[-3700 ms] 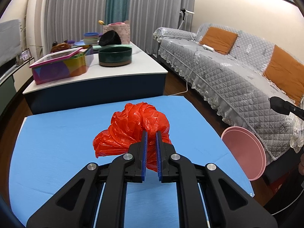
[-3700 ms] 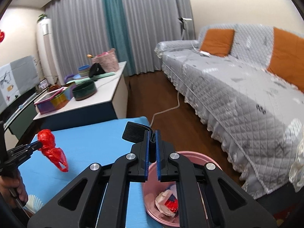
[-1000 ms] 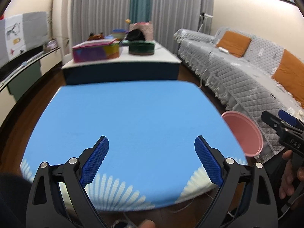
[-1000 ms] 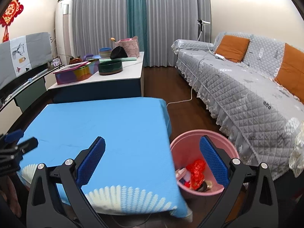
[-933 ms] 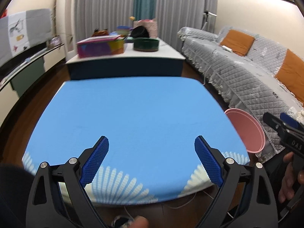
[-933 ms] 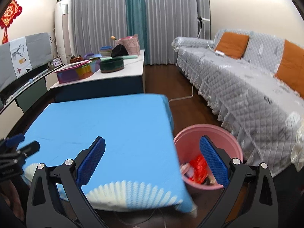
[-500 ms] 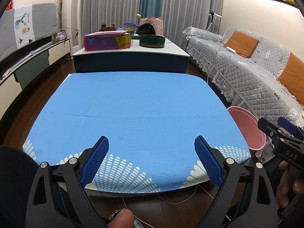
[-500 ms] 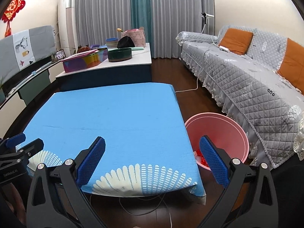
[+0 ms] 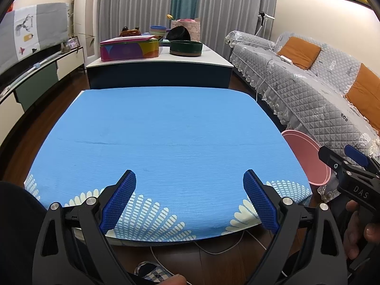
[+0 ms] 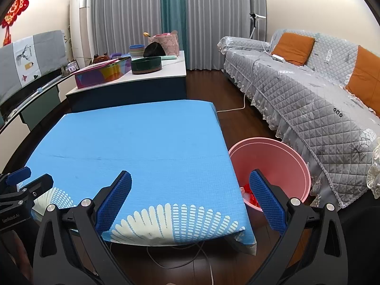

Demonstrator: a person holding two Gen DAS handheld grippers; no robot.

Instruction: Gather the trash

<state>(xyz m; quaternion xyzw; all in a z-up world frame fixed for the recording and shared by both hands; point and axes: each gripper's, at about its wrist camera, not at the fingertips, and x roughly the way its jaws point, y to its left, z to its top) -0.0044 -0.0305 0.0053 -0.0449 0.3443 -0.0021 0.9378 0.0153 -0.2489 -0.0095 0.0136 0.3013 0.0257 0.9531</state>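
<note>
A pink trash bin [image 10: 280, 163] stands on the floor right of the table with the blue cloth [image 10: 142, 147]; red trash [image 10: 250, 196] shows at its bottom. In the left wrist view the bin [image 9: 306, 156] is at the table's right edge. My left gripper [image 9: 190, 199] is wide open and empty, held back over the table's near edge [image 9: 166, 156]. My right gripper [image 10: 190, 199] is wide open and empty, near the table's front right corner. Each gripper shows in the other's view: the right one [image 9: 344, 163] and the left one [image 10: 26, 185].
A grey quilted sofa [image 10: 308, 90] with orange cushions runs along the right. Behind the table stands a white-topped counter [image 9: 161, 61] with a colourful box [image 9: 129, 47] and a dark green bowl [image 9: 186, 47]. Cables [image 10: 180, 251] lie on the floor under the near edge.
Both grippers have pulled back from the table and stay wide open. Earlier the left held a red plastic bag and the right a dark item; red trash now lies in the bin.
</note>
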